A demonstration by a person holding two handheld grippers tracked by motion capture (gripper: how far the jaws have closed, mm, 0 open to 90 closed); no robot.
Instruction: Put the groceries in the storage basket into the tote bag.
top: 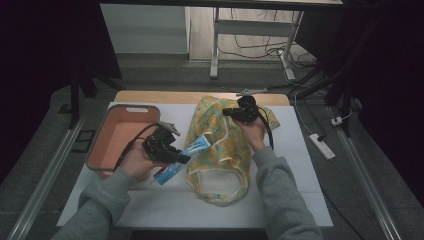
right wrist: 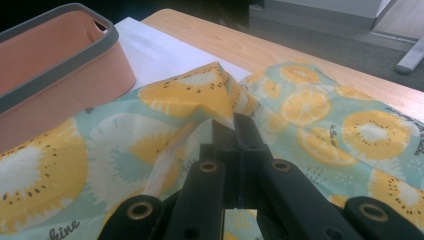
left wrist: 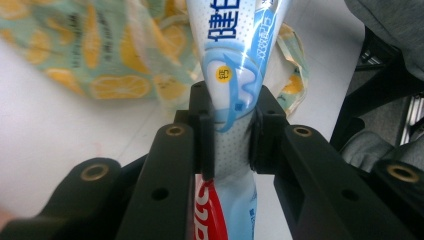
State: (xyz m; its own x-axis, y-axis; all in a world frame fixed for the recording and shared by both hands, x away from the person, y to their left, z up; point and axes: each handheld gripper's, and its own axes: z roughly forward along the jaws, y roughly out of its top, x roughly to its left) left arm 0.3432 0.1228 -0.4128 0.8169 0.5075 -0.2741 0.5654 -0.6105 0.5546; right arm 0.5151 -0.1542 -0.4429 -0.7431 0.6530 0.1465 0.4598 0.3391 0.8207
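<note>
A salmon-pink plastic bin (top: pixel 121 134) with a grey rounded rim sits at the left of a white-covered table (top: pixel 300 170), well to the left of the fruit-print cloth bag (top: pixel 220 150) that lies crumpled at the table's middle. Just left of the bag, the left gripper (top: pixel 172 152) is clenched on a toothpaste tube (top: pixel 192 148); the tube's upper end lies at the bag's left edge, near its opening, and a second, red-and-blue tube (top: pixel 167 174) lies on the table just below the gripper, beside the bag's lower left. At the bag's far edge the right gripper (top: pixel 239 112) has its jaws pinched tight on a fold of the fabric, lifting it into a ridge.

The left gripper view gives what the high view cannot: the glossy, soft tube (left wrist: pixel 235 75) is squeezed to a waist between the two black pads (left wrist: pixel 206 142), printed in blue and white with a small yellow disc, and the red-and-blue tube (left wrist: pixel 220 210) lies beneath. The right gripper view shows the bag's (right wrist: pixel 310 110) thin, wrinkled weave, yellow citrus slices on pale green, its white inner lining where the fold stands up by the jaw tips, and the bin's (right wrist: pixel 60 65) smooth wall just beside the cloth.

Right of the bag, bare white surface runs to the table's edge; a strip of bare wood (top: pixel 150 96) shows behind the bag at the far side.
</note>
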